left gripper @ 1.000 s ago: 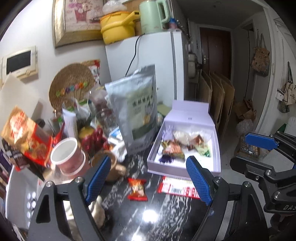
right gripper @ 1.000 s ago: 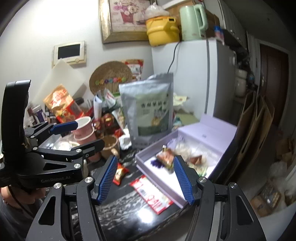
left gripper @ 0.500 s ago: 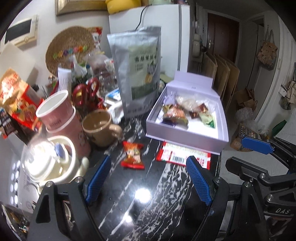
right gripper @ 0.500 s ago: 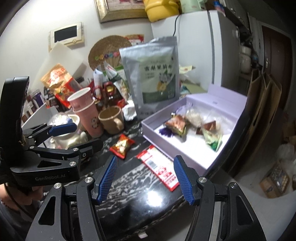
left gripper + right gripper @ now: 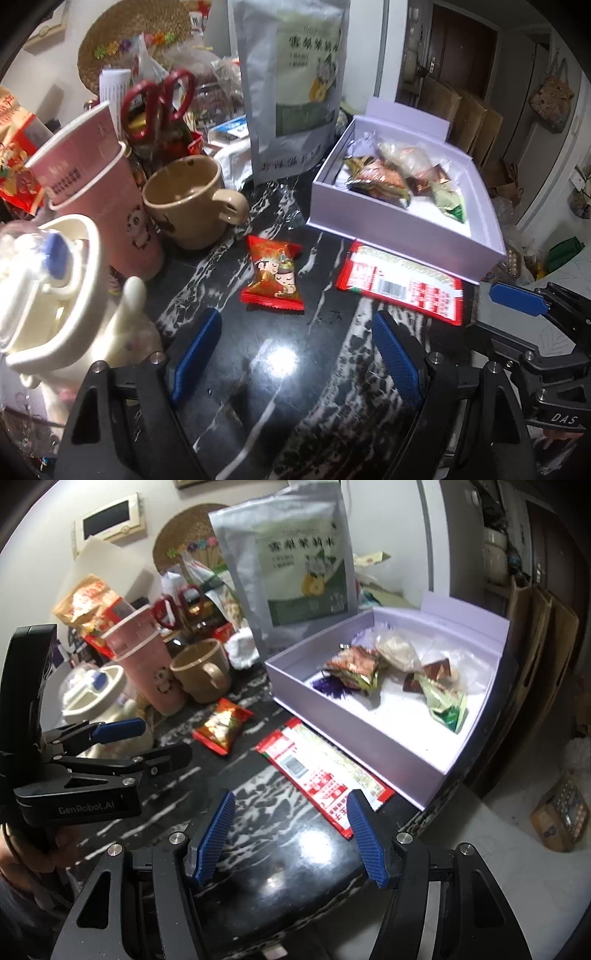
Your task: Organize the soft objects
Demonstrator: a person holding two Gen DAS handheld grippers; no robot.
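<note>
A small red sweet packet [image 5: 273, 277] lies on the black marble tabletop just ahead of my left gripper [image 5: 295, 321], which is open and holds nothing. To its right a long flat red packet [image 5: 400, 282] lies against the front wall of an open lilac box [image 5: 399, 232] holding several wrapped snacks [image 5: 380, 177]. In the right wrist view my right gripper [image 5: 291, 801] is open and empty, hovering over the near end of the long red packet [image 5: 321, 775]. The small packet [image 5: 223, 725] is further left and the box [image 5: 354, 738] behind. The left gripper [image 5: 155, 738] shows at the left.
A tall silver pouch [image 5: 295, 85] stands behind the box. A tan mug [image 5: 192, 199], stacked pink cups [image 5: 96, 192], red scissors [image 5: 159, 99] and a white teapot [image 5: 55, 295] crowd the left. The table edge [image 5: 436, 805] drops to the floor at the right.
Both grippers have come down toward the tabletop and tipped further downward, so the two red packets are much nearer. Jaw gaps are unchanged. Nothing on the table has moved.
</note>
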